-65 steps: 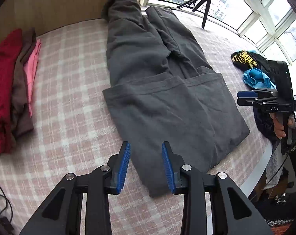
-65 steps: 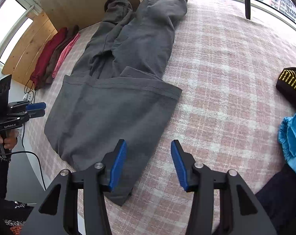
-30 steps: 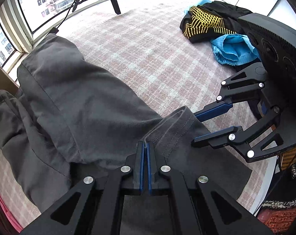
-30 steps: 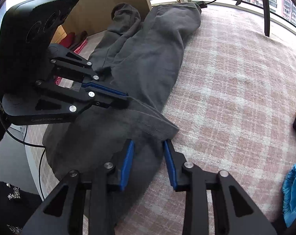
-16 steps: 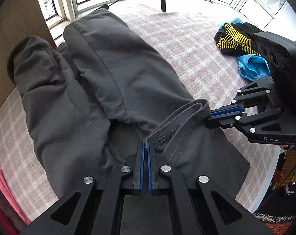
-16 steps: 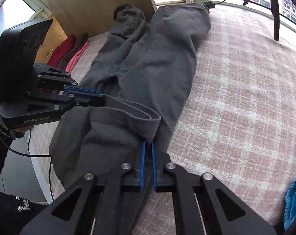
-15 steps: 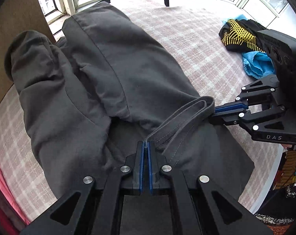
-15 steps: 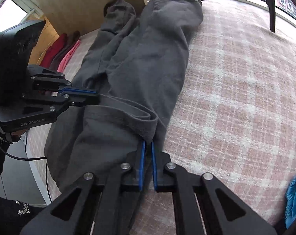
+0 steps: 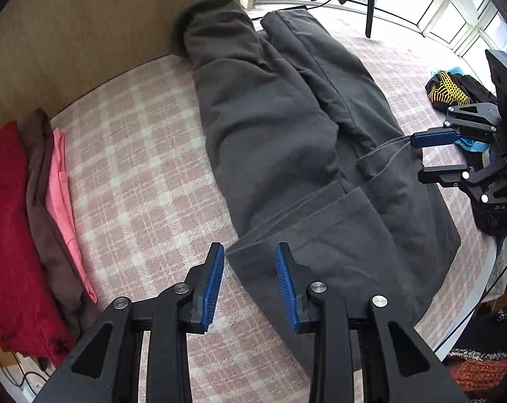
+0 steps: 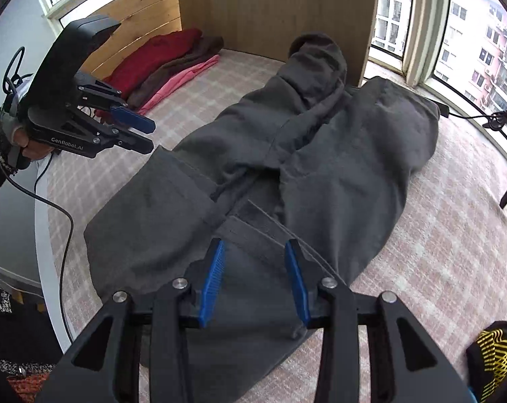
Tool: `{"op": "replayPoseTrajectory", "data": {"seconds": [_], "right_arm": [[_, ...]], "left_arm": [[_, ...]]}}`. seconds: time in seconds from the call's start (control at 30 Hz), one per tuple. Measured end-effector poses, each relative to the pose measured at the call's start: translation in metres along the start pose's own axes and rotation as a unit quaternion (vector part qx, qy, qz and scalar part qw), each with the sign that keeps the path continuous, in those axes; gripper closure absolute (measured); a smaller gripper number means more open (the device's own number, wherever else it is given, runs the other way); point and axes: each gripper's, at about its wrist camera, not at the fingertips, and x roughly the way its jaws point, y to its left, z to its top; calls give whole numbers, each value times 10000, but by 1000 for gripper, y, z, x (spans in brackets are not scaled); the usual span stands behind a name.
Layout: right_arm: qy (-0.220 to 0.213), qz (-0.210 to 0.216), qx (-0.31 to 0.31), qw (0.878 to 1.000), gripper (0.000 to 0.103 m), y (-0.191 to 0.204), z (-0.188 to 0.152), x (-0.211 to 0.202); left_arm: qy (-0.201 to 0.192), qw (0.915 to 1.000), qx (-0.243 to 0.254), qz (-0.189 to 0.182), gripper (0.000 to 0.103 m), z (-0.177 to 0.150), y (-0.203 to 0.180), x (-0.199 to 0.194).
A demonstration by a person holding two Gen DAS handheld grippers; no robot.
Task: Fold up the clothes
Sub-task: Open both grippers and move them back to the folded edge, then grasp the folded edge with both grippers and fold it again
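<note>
While open | left hand-held gripper (image 10: 132,134): "GenRobot.AI" | right hand-held gripper (image 9: 434,156): "DAS"

Inspector A: Garment colour?

Inspector B: The trousers (image 9: 287,141) are plain dark grey. The bed cover (image 9: 129,168) is pink-and-white plaid.

Inspector A: The stack?

Inspector B: Red garment (image 9: 5,221), brown garment (image 9: 42,194), pink garment (image 9: 60,181). Far side: black garment with yellow pattern (image 9: 449,89). Gripper pads (image 9: 213,282) are blue.
</note>
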Motion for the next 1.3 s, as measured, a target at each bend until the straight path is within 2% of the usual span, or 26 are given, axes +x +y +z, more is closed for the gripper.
{"op": "replayPoseTrajectory", "data": {"seconds": [0.17, 0.3, 0.33, 0.37, 0.4, 0.53, 0.63, 0.73, 0.77, 0.83, 0.87, 0.97, 1.03, 1.1, 1.13, 1.23, 1.3], "right_arm": [[453, 230, -648, 9966, 66, 11, 15, 24], [724, 185, -883, 9933, 66, 14, 15, 35], [736, 188, -908, 9930, 72, 14, 14, 35], [724, 190, -925, 9929, 78, 15, 12, 33], [712, 191, -941, 9928, 91, 16, 11, 31], [532, 158, -932, 9941, 96, 18, 7, 13], [324, 310, -632, 9970, 96, 9, 7, -3], [355, 421, -351, 9979, 94, 0, 7, 5], [469, 371, -270, 9978, 92, -2, 8, 12], [544, 312, 18, 9980, 75, -10, 9, 16], [436, 365, 171, 9982, 75, -15, 6, 9], [-43, 441, 598, 9972, 73, -35, -13, -25], [-247, 434, 955, 9942, 69, -50, -30, -40], [-261, 350, 1227, 9915, 69, -60, -43, -42], [-225, 339, 1319, 9904, 69, -63, -47, -39], [-75, 375, 1337, 9903, 69, -62, -51, -26], [-57, 117, 1095, 9939, 69, -56, -49, -22]], "left_arm": [[8, 9993, -197, -315, 71, -13, 7, 12], [-45, 9994, -191, -297, 71, -15, 3, 20], [-83, 9994, -176, -275, 77, -15, 2, 21], [-118, 9995, -166, -255, 97, -16, 1, 22], [-153, 9994, -185, -244, 101, -17, 1, 21], [-529, 9977, -361, -203, 101, -24, 7, 2], [-766, 9954, -507, -265, 101, -27, 12, -10], [-818, 9945, -615, -210, 101, -25, 18, -7], [-748, 9949, -662, -170, 101, -25, 20, -2], [-444, 9968, -653, 76, 101, -22, 21, 12], [-334, 9972, -652, 178, 101, -21, 21, 17], [-573, 9962, -646, 137, 101, -27, 20, -4], [-746, 9961, -464, -75, 100, -23, 8, -20], [-828, 9958, -65, -389, 89, -12, -15, -27], [-813, 9951, 225, -508, 87, -3, -31, -24], [-543, 9900, 1096, -702, 87, 26, -77, 0], [-330, 9854, 1516, -703, 86, 37, -98, 16]]}}
